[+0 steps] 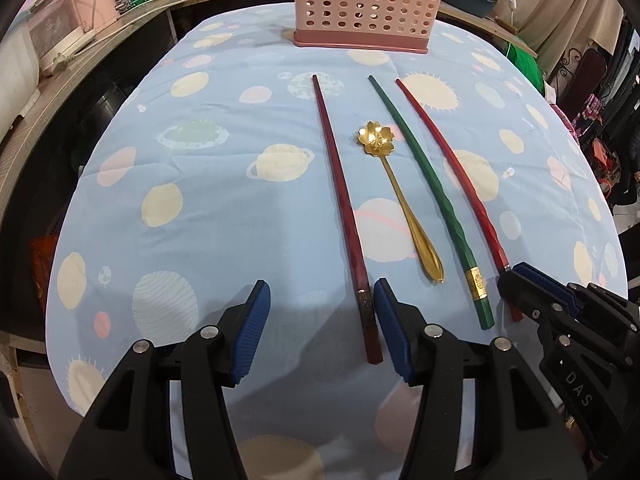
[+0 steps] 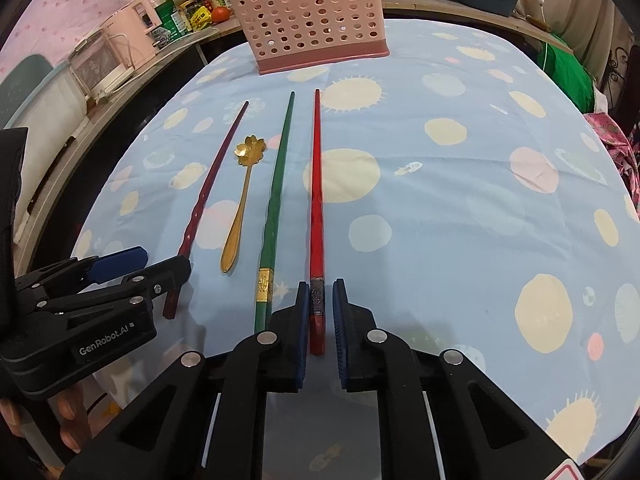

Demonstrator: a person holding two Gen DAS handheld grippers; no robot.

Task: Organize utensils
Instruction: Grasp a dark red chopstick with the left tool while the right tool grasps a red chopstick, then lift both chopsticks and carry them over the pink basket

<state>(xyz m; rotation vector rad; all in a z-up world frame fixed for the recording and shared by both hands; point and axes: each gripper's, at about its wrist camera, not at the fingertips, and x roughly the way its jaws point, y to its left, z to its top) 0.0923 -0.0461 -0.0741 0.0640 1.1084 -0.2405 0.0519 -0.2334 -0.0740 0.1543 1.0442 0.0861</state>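
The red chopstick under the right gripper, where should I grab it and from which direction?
Take the red chopstick at its thick near end, around the metal band, coming straight down from above. It lies flat on the tablecloth, pointing away toward the pink basket, and the right gripper already straddles that end with jaws apart. The green chopstick lies close on its left.

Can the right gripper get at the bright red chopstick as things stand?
Probably yes. The right gripper already straddles the near end of the bright red chopstick, jaws open with a gap each side. The green chopstick lies clear outside the left finger.
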